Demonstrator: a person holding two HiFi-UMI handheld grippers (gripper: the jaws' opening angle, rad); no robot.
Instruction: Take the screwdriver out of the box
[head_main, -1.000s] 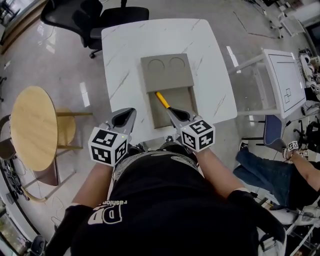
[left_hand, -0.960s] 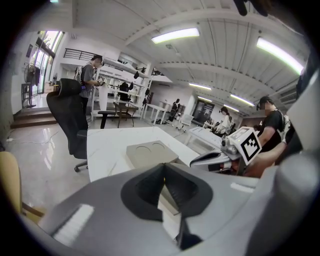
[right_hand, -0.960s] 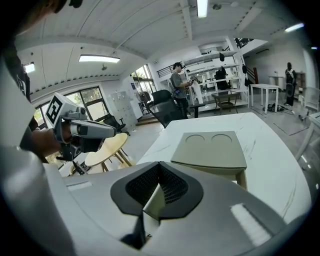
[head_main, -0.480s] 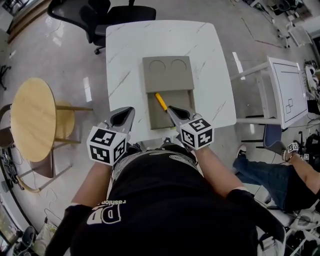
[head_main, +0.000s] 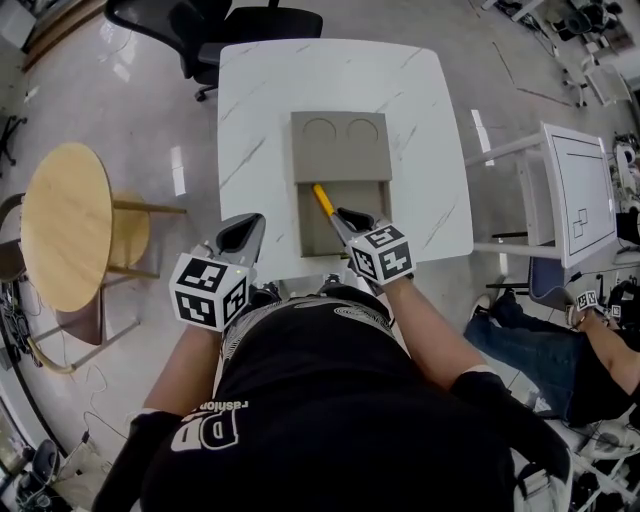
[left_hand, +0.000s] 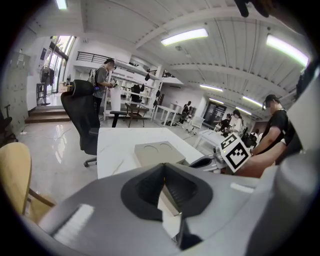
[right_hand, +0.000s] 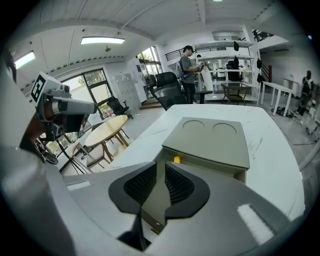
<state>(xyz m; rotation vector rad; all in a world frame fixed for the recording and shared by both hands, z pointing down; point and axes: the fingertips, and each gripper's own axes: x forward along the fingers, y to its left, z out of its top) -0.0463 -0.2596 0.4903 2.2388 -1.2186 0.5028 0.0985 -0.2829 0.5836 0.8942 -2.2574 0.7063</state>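
A grey-brown box (head_main: 340, 145) lies on the white marble table (head_main: 260, 110), its lid with two round recesses slid back and the tray (head_main: 312, 235) open toward me. The screwdriver (head_main: 322, 198) lies in the tray, yellow handle pointing away to the left. My right gripper (head_main: 345, 214) hovers over the tray just behind the handle, jaws a narrow gap apart with only tray floor showing between them. In the right gripper view the yellow end (right_hand: 176, 160) peeks over the right gripper (right_hand: 160, 164). My left gripper (head_main: 243, 228) hangs shut off the table's near-left edge, holding nothing.
A round wooden table (head_main: 65, 240) stands to the left. A black office chair (head_main: 230, 25) sits beyond the table's far edge. A white frame table (head_main: 575, 185) and a seated person's legs (head_main: 530, 335) are at the right. Several people stand in the background.
My right gripper has edged forward over the tray, closer to the yellow handle. The left gripper has hardly moved. The screwdriver lies where it was.
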